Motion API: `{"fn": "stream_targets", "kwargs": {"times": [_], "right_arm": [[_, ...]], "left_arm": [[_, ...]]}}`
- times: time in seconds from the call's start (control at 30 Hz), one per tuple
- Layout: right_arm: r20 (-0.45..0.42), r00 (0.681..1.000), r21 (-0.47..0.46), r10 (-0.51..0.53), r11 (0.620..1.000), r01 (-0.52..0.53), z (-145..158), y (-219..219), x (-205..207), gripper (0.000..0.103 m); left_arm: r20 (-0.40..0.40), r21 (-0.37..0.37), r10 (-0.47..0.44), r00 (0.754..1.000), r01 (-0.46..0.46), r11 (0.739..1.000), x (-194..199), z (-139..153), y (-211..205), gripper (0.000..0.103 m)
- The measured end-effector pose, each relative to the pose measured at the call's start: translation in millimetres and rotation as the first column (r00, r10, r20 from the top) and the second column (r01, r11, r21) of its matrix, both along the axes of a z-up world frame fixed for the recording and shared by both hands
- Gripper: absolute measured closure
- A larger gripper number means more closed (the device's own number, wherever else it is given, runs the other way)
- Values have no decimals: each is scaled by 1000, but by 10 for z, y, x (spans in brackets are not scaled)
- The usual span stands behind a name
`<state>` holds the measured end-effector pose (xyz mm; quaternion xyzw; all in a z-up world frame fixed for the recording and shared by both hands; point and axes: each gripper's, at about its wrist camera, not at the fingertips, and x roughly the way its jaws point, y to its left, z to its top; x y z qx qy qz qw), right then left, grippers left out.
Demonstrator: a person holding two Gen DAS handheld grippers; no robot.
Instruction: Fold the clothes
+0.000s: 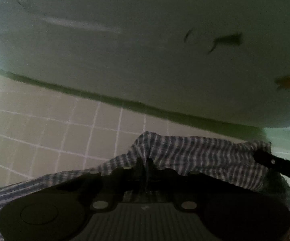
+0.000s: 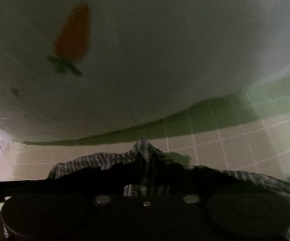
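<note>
While bunched over tiled floor, blue-white checked garment (image 1: 195,152) pinched in left hand-held gripper (image 1: 148,165) and right hand-held gripper (image 2: 145,156).

My left fingers (image 1: 147,166) are buried in the checked cloth (image 1: 195,152), their tips hidden. The cloth runs off the frame's lower left edge. In the right view my right fingers (image 2: 145,160) are too dark to make out. The orange shape (image 2: 72,34) on the pale surface (image 2: 165,50) is blurred beyond telling.
</note>
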<state>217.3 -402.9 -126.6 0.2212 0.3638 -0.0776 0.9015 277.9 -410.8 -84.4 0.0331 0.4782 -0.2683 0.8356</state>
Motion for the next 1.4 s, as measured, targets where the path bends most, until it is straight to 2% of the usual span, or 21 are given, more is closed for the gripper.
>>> {"fn": "stream_targets", "kwargs": {"times": [0.13, 0.2, 0.27, 0.43, 0.53, 0.6, 0.67, 0.7, 0.73, 0.83, 0.87, 0.93, 1.0, 1.07, 1.2, 1.23, 1.4], "right_arm": [[71, 997, 26, 32, 999, -34, 296, 90, -541, 95], [75, 995, 22, 62, 998, -64, 378, 168, -836, 95], [78, 993, 18, 92, 995, -94, 458, 247, -1131, 95], [-92, 988, 42, 127, 992, -123, 24, 481, -1796, 94], [-199, 972, 53, 121, 992, -112, -227, 551, -2034, 92], [-198, 975, 82, 98, 993, -83, -207, 521, -2072, 89], [-148, 986, 77, 78, 995, -67, -84, 501, -2088, 80], [-115, 991, 73, 66, 996, -57, -14, 489, -2095, 70], [-83, 995, 69, 53, 996, -47, 55, 477, -2102, 64], [0, 1000, 74, 4, 997, -4, 223, 410, -2111, 54], [8, 1000, 78, -12, 997, 11, 231, 379, -2112, 52], [10, 999, 90, -47, 995, 46, 226, 337, -2078, 49], [-2, 997, 95, -75, 993, 75, 211, 330, -2023, 48], [2, 996, 59, -93, 994, 93, 183, 284, -2003, 48], [43, 999, -39, -26, 999, 27, 204, 333, -1890, 31], [38, 999, -41, -14, 999, 15, 172, 326, -1846, 28], [-49, 999, 20, -1, 1000, 2, -66, 261, -1738, 28]], "left_arm": [[58, -28, -16, 998, 17, 999, -443, 328, 193, 101], [56, -24, -13, 998, 15, 1000, -789, 417, 322, 101], [26, -2, -4, 1000, 4, 1000, -1121, 382, 425, 101], [-123, 110, 26, 992, -13, 994, -1764, -123, 636, 101], [-179, 123, 52, 982, -30, 992, -1860, -201, 745, 101], [-163, 89, 62, 985, -48, 995, -1853, -89, 805, 101], [-125, 38, 65, 990, -61, 997, -1820, 84, 845, 98], [-104, 11, 58, 993, -57, 998, -1794, 177, 840, 96], [-84, -17, 52, 995, -54, 998, -1766, 266, 828, 91], [-39, -81, 26, 999, -29, 996, -1751, 453, 790, 70], [-29, -88, 18, 999, -21, 996, -1737, 477, 754, 60], [-26, -64, 5, 1000, -7, 998, -1660, 426, 602, 54], [-46, -50, -12, 999, 9, 999, -1592, 336, 482, 53], [-78, -44, -30, 997, 26, 999, -1531, 233, 384, 53], [-126, -31, -53, 991, 50, 998, -1507, 50, 260, 53], [-135, -25, -55, 989, 52, 998, -1503, 6, 235, 53], [-171, -23, -59, 983, 56, 998, -1528, -132, 230, 52]]}}
